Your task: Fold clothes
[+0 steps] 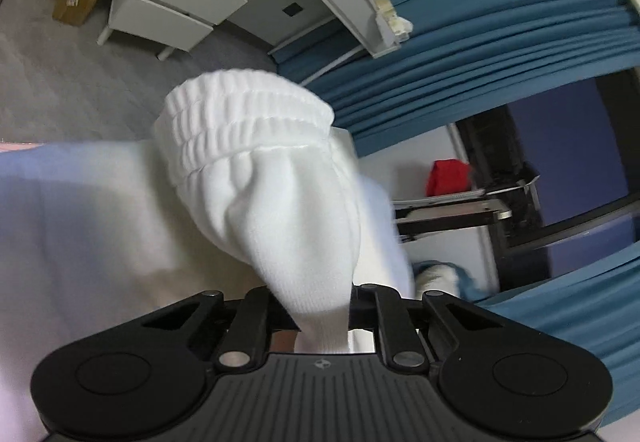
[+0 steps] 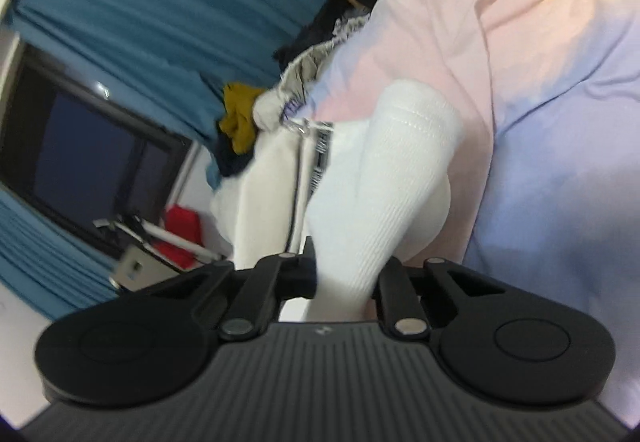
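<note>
Sock (image 1: 256, 178) fabric, white and ribbed, is pinched in the left hand-held gripper (image 1: 320, 326); the right hand-held gripper (image 2: 344, 290) clamps seemingly another sock (image 2: 392, 178).

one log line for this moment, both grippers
left gripper: shut on white sock | right gripper: shut on white sock | sock lifted

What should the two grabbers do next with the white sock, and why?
Probably lower the white sock onto the pastel bedding to flatten it. The left gripper pinches one end and the right gripper pinches white ribbed fabric too, seemingly the same sock, so it hangs bunched in the air, too crumpled to fold.
</note>
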Demonstrator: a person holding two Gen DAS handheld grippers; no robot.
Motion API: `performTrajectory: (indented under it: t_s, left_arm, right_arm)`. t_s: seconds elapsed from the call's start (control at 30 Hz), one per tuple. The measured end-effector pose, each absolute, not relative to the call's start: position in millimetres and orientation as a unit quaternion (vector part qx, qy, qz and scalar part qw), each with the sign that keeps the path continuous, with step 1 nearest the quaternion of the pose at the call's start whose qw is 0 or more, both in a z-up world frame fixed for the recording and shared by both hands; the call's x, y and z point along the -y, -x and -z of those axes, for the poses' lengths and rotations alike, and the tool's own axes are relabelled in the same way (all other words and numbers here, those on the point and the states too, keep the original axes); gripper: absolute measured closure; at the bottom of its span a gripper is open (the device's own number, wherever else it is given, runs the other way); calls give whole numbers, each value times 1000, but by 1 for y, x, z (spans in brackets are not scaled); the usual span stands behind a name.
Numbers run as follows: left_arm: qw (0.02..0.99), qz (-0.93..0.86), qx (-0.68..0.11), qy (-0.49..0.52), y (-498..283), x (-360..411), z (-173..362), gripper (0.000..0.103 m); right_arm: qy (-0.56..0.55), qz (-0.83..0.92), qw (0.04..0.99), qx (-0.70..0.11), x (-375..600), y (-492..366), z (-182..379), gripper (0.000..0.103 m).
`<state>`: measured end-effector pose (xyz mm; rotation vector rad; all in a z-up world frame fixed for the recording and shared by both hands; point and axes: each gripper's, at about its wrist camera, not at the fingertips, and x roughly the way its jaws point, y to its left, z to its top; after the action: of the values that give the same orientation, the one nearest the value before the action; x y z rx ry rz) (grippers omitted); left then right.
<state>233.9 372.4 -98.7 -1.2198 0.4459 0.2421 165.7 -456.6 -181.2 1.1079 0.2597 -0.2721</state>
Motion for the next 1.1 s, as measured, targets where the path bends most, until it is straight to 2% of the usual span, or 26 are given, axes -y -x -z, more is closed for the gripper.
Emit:
performTrajectory:
  t_s: [0.2,0.47,0.63,0.83,0.93,1.0,1.1]
  left_arm:
    - [781,-105,-222,574,-175,-397,71,89]
    - [790,-110,-264,542,-94,-414,95,88]
    - [795,-115,-284,524,-56,-418,114,86]
    - [807,-117,-289,502,-32,-410,109,75]
    - [826,-126,-282,471,-16,-404,85,69]
    - [845,-129,-272,441,-1,-400,65,61]
    - [880,-126,-256,380,12,-387,27,59]
  right_arm:
    - [-552,135,813,-125,469,-122,168,90]
    - [-642,125,743,-143,483,-45,176,90]
    - [-624,158,745,-174,484,-25,188,90]
    - [-648,186,713,-194,484,-23,223,90]
    - [-636,185,722,-197,484,-24,221,90]
    - [-637,186,722,-195,482,-23,221,90]
    - [-641,192,720,-185,481,-25,216,90]
